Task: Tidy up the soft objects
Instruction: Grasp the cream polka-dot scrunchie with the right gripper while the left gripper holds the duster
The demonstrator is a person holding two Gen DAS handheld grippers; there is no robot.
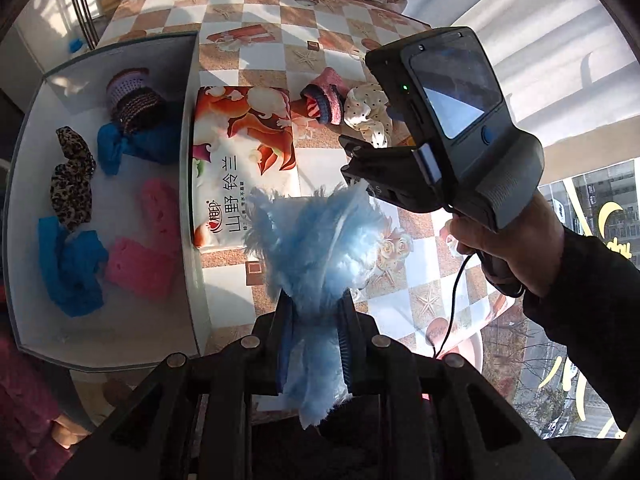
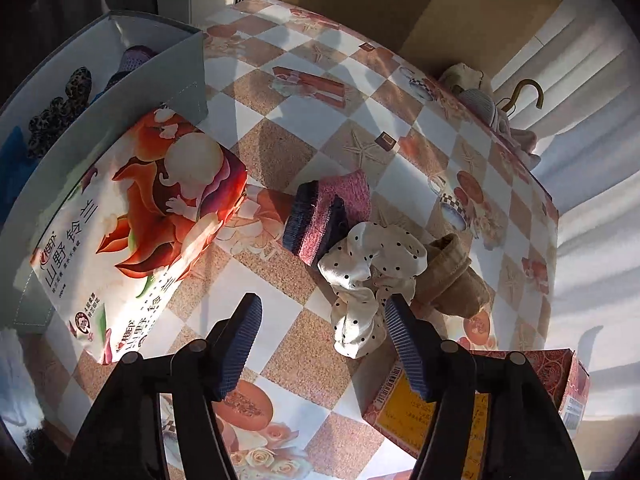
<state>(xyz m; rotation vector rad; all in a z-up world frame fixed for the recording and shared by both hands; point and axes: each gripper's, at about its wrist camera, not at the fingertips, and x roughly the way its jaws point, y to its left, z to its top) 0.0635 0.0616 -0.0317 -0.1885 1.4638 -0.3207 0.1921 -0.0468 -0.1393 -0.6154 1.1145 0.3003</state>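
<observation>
My left gripper (image 1: pixel 314 320) is shut on a fluffy light-blue soft piece (image 1: pixel 320 240) and holds it above the table, right of the white box (image 1: pixel 192 184). The box holds blue cloths (image 1: pixel 72 268), pink sponges (image 1: pixel 140 268), leopard scrunchies (image 1: pixel 72 176) and a knitted piece (image 1: pixel 132 100). My right gripper (image 2: pixel 322 336) is open just in front of a white polka-dot cloth (image 2: pixel 368 276); its right finger (image 2: pixel 404 340) is beside the cloth. A pink and navy knitted piece (image 2: pixel 328 216) and a tan cloth (image 2: pixel 452 280) lie next to it. The right gripper also shows in the left wrist view (image 1: pixel 360 160).
A tissue pack (image 2: pixel 140 216) lies against the box's right wall. A red and yellow carton (image 2: pixel 480 400) sits at the table's near right. The checkered tablecloth (image 2: pixel 288 128) covers the table; more fabric is piled at the far edge (image 2: pixel 480 100).
</observation>
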